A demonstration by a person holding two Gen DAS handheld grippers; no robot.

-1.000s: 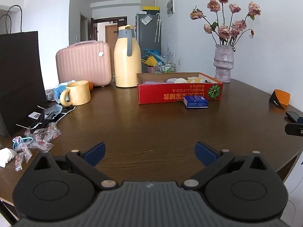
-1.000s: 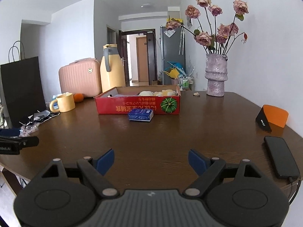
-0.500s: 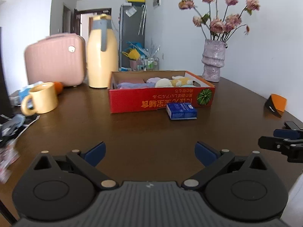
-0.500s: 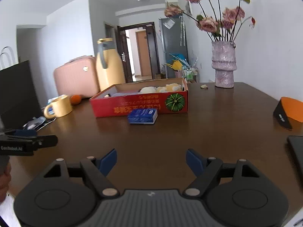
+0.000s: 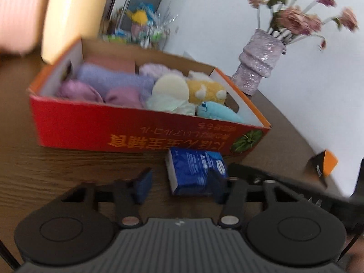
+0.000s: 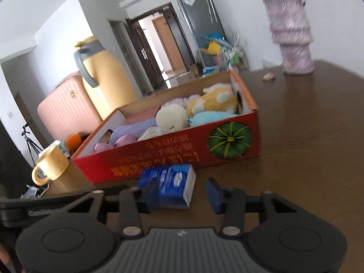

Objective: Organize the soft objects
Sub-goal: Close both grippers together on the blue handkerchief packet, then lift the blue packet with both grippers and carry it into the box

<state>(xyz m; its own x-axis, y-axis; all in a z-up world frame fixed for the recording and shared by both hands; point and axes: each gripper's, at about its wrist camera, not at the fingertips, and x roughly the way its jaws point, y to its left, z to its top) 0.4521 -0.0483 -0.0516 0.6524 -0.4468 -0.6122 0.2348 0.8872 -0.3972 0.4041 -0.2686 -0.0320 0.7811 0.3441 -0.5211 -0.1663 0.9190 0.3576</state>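
Note:
A red cardboard box (image 5: pixel 95 129) (image 6: pixel 245 141) stands on the brown table and holds soft things: purple cloths (image 5: pixel 113 79), a cream round plush (image 5: pixel 170 88) (image 6: pixel 171 118), a yellow plush (image 5: pixel 204 91) (image 6: pixel 211 102) and a light blue plush (image 5: pixel 218 111) (image 6: pixel 209 117). A blue tissue pack (image 5: pixel 195 170) (image 6: pixel 168 184) lies on the table in front of the box. My left gripper (image 5: pixel 179 188) is open, just short of the pack. My right gripper (image 6: pixel 179 195) is open, close to the pack, which lies toward its left finger. Both views are blurred.
A yellow thermos (image 6: pixel 104 77) and a pink suitcase (image 6: pixel 66 111) stand behind the box. A yellow mug (image 6: pixel 51 166) and an orange (image 6: pixel 74 141) sit left of it. A lilac vase with flowers (image 5: pixel 257 68) (image 6: pixel 293 43) stands at the back right. An orange-black object (image 5: pixel 323 166) lies right.
Both grippers have moved forward across the table and tilted down toward the red box and the blue pack, which now look much larger. Both stay open.

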